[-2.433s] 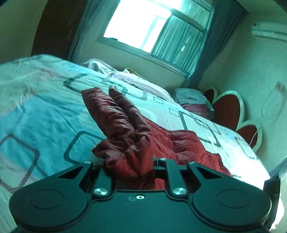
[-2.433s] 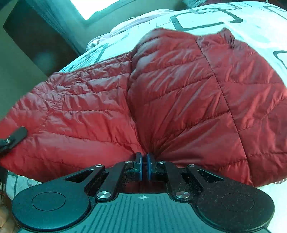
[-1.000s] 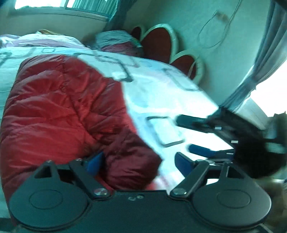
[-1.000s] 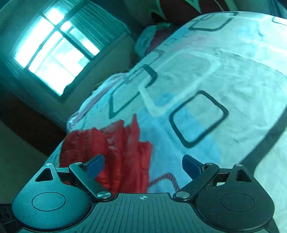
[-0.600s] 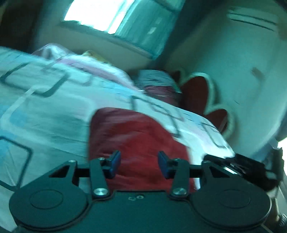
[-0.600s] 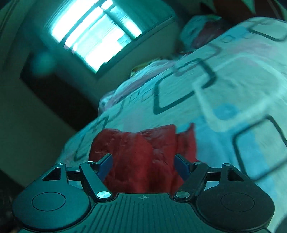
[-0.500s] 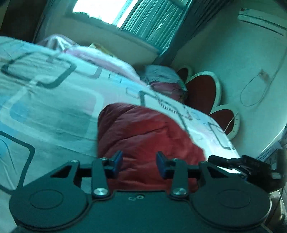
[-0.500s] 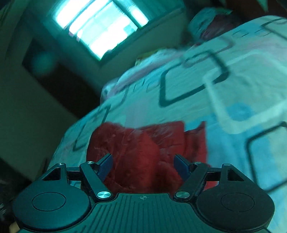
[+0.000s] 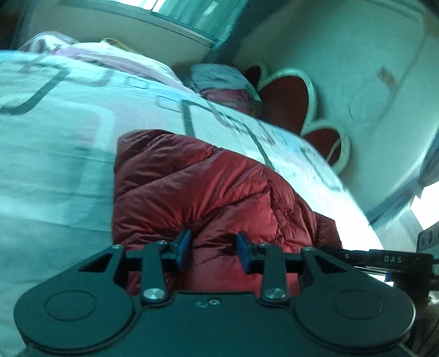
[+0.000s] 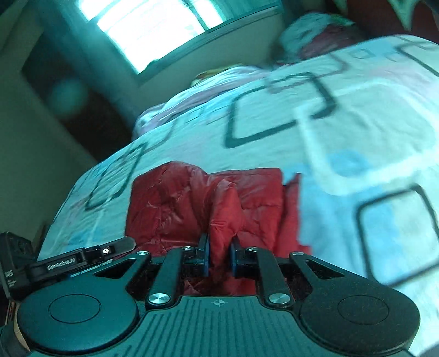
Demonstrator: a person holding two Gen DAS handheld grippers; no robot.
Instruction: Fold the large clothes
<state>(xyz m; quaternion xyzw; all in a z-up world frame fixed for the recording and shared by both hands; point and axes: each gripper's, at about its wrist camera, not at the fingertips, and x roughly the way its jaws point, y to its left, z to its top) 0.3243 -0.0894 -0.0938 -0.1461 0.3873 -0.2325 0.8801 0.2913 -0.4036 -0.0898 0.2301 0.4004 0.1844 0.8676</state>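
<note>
The red puffer jacket [image 9: 208, 189] is lying bunched up on the bed's patterned cover [image 9: 55, 153], near the close edge, and both views are pretty smeary, so the cover's printed squares are just streaks.

Left gripper [image 9: 214, 251]: its jaws are closing, with a puffy hump of the jacket sitting between the blue pads [image 9: 183, 245]. From this angle I honestly can't tell if the pads are pressing the fabric or only flanking it. The jacket's near hem is hidden behind the gripper body. At the right edge a bit of the other tool pokes in, mostly cut off.

Right gripper [image 10: 218, 256]: jaws closing too, and here a pinched ridge of the jacket [image 10: 214, 208] stands up right between the pads, squeezed narrow, so it's clamped on fabric. What part of the garment that ridge is, no clue; the folds are too crumpled. The jacket's lower part disappears under the gripper.

Far off there's a window [image 10: 153, 24], blown out, a pillow [image 9: 225, 79] at the far end of the bed, and the red heart-shaped headboard [image 9: 288, 98], partly blocked by it.
</note>
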